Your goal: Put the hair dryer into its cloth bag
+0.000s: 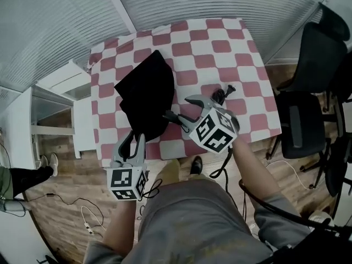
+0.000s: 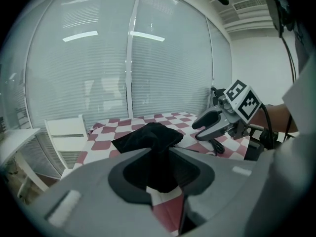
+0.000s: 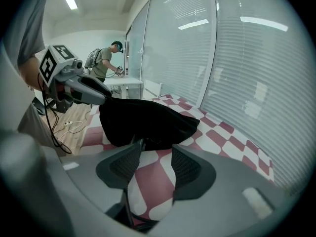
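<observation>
We are pinching the near edge of the cloth bag [image 1: 146, 92] in the left gripper [image 1: 136, 141]. Its pads are pressing on a fold of black fabric and holding that edge up toward us. The right gripper [image 1: 176, 108] is hovering just beside the bag's near end. Its jaws are standing spread, with only tablecloth showing between them (a thin dark strand by one tip may be a drawstring; we cannot tell).

We are not seeing the hair dryer itself in any view. The bag is bulging in a rounded hump, so we are judging that the dryer is already sitting inside. By that reading, closing the mouth is what is left. A dark corded thing [image 1: 221, 95] is lying on the checkered table [image 1: 220, 43] beyond the right gripper. We cannot tell whether it is the dryer's cord and plug; if it is, it is still waiting to be tucked in.

The bag is looking matte black, soft and creased. It is resting on the left half of the table, and its near end is trailing over the table's edge to the left gripper.
</observation>
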A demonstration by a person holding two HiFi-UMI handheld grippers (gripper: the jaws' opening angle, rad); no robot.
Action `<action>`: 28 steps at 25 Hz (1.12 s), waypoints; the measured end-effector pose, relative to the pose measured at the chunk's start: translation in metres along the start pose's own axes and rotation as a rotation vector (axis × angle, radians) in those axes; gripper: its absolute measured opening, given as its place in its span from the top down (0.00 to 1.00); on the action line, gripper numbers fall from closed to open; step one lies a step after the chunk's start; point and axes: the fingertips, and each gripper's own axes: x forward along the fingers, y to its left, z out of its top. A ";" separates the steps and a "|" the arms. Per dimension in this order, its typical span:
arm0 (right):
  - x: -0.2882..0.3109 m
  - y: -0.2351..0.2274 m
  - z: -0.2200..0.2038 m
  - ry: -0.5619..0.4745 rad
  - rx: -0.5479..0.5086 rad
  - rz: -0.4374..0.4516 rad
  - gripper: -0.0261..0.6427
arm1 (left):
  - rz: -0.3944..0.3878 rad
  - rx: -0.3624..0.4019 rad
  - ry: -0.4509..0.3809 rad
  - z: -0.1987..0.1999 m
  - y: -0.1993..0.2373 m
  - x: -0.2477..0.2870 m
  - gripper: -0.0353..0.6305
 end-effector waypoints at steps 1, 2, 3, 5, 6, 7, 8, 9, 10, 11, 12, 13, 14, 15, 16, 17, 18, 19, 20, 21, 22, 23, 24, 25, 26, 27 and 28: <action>0.003 -0.003 0.000 0.010 -0.012 -0.002 0.62 | 0.001 -0.010 -0.002 0.000 0.001 -0.001 0.79; 0.007 -0.005 -0.001 0.023 -0.029 0.000 0.63 | 0.002 -0.020 -0.004 0.000 0.002 -0.001 0.79; 0.013 -0.006 -0.002 0.038 -0.052 0.006 0.63 | 0.001 -0.031 -0.008 0.001 0.004 -0.001 0.79; 0.026 -0.006 -0.003 0.060 -0.106 0.024 0.63 | -0.003 -0.057 -0.020 0.003 0.009 0.002 0.79; 0.032 -0.005 -0.003 0.065 -0.132 0.032 0.63 | -0.005 -0.071 -0.026 0.005 0.011 0.003 0.79; 0.039 -0.005 -0.001 0.067 -0.157 0.037 0.63 | -0.007 -0.083 -0.031 0.008 0.014 0.004 0.79; 0.044 -0.005 0.000 0.068 -0.179 0.039 0.63 | -0.007 -0.091 -0.033 0.012 0.017 0.005 0.79; 0.050 -0.005 0.002 0.069 -0.201 0.041 0.63 | -0.008 -0.096 -0.035 0.015 0.019 0.006 0.80; 0.055 -0.005 0.004 0.070 -0.222 0.045 0.63 | -0.010 -0.099 -0.037 0.017 0.021 0.007 0.80; 0.060 -0.005 0.005 0.073 -0.244 0.050 0.63 | -0.012 -0.102 -0.039 0.018 0.023 0.007 0.79; 0.065 -0.005 0.006 0.075 -0.264 0.055 0.64 | -0.015 -0.106 -0.040 0.018 0.025 0.007 0.79; 0.070 -0.005 0.007 0.076 -0.280 0.060 0.65 | -0.020 -0.110 -0.041 0.018 0.027 0.008 0.79; 0.074 -0.005 0.008 0.077 -0.290 0.062 0.66 | -0.024 -0.113 -0.042 0.018 0.028 0.009 0.79; 0.077 -0.006 0.008 0.077 -0.295 0.062 0.66 | -0.030 -0.116 -0.043 0.018 0.029 0.009 0.80; 0.079 -0.007 0.009 0.078 -0.297 0.060 0.67 | -0.035 -0.117 -0.044 0.017 0.029 0.010 0.80; 0.081 -0.007 0.009 0.078 -0.299 0.059 0.68 | -0.038 -0.118 -0.044 0.017 0.030 0.011 0.80; 0.082 -0.006 0.008 0.078 -0.302 0.060 0.70 | -0.040 -0.121 -0.043 0.016 0.030 0.011 0.80; 0.083 -0.005 0.007 0.079 -0.308 0.063 0.72 | -0.041 -0.125 -0.042 0.015 0.030 0.011 0.81; 0.083 -0.003 0.005 0.080 -0.315 0.065 0.73 | -0.042 -0.126 -0.040 0.014 0.029 0.011 0.81; 0.084 -0.002 0.004 0.080 -0.322 0.066 0.73 | -0.044 -0.126 -0.040 0.014 0.028 0.012 0.81; 0.084 -0.001 0.003 0.079 -0.328 0.066 0.74 | -0.046 -0.125 -0.039 0.014 0.028 0.012 0.82; 0.085 -0.001 0.003 0.077 -0.334 0.064 0.75 | -0.048 -0.124 -0.036 0.013 0.027 0.012 0.82; 0.085 0.000 0.004 0.075 -0.343 0.062 0.76 | -0.049 -0.122 -0.033 0.013 0.027 0.013 0.82; 0.085 0.000 0.004 0.074 -0.351 0.058 0.79 | -0.051 -0.118 -0.031 0.013 0.026 0.013 0.83; 0.084 -0.001 0.004 0.073 -0.357 0.052 0.85 | -0.052 -0.110 -0.032 0.013 0.025 0.013 0.83; 0.083 -0.001 0.004 0.072 -0.358 0.047 0.87 | -0.052 -0.101 -0.035 0.014 0.024 0.014 0.84; 0.080 -0.002 0.004 0.073 -0.356 0.041 0.87 | -0.050 -0.093 -0.037 0.014 0.024 0.013 0.84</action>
